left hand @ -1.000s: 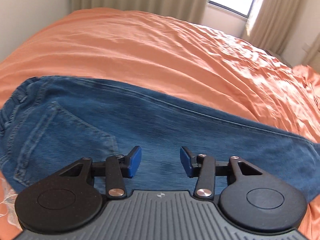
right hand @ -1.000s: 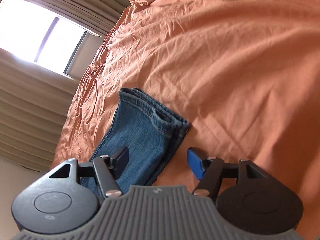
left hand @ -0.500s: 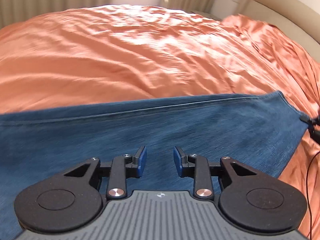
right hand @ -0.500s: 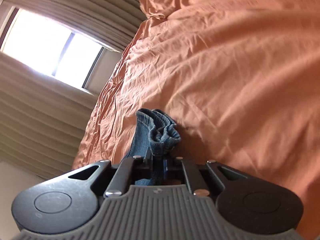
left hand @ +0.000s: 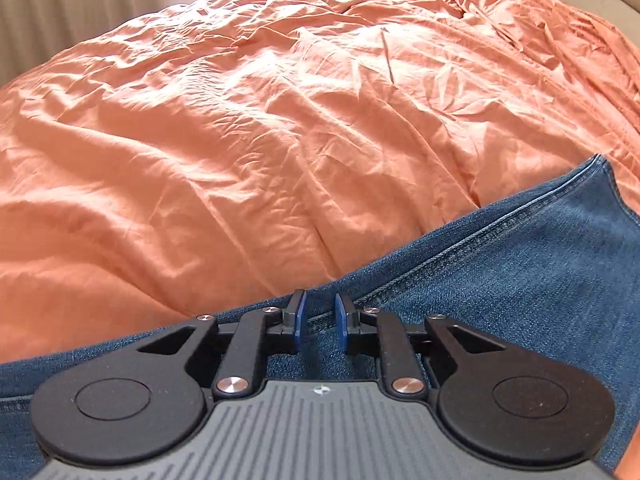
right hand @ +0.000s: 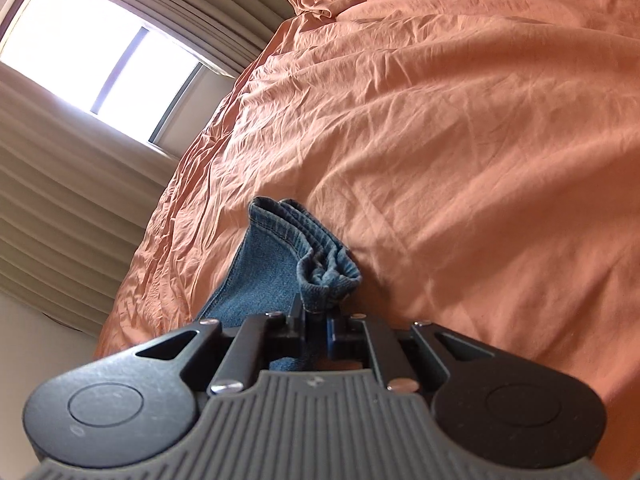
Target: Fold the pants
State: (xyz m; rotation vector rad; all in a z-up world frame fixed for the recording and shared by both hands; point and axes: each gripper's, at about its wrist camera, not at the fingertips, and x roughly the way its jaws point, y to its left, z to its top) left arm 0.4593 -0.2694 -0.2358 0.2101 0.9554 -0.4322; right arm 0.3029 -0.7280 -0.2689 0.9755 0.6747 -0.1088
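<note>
Blue jeans point(left hand: 500, 280) lie on an orange bedsheet point(left hand: 260, 140). In the left wrist view the far seam edge of a leg runs under my left gripper point(left hand: 319, 318). Its blue pads stand a narrow gap apart over that seam, and the denim is not pinched. In the right wrist view my right gripper point(right hand: 318, 320) is shut on the bunched hem end of the jeans point(right hand: 308, 256). The leg hangs back from it toward the lower left.
The wrinkled orange sheet point(right hand: 460, 140) covers the whole bed. Bunched bedding point(left hand: 500, 0) lies at the far right near a beige headboard. Beige curtains point(right hand: 60, 200) and a bright window point(right hand: 88, 44) stand beyond the far side of the bed.
My right gripper closed on the jeans hem and lifted it. My left gripper slid along the leg to its far seam edge, and its jaws narrowed.
</note>
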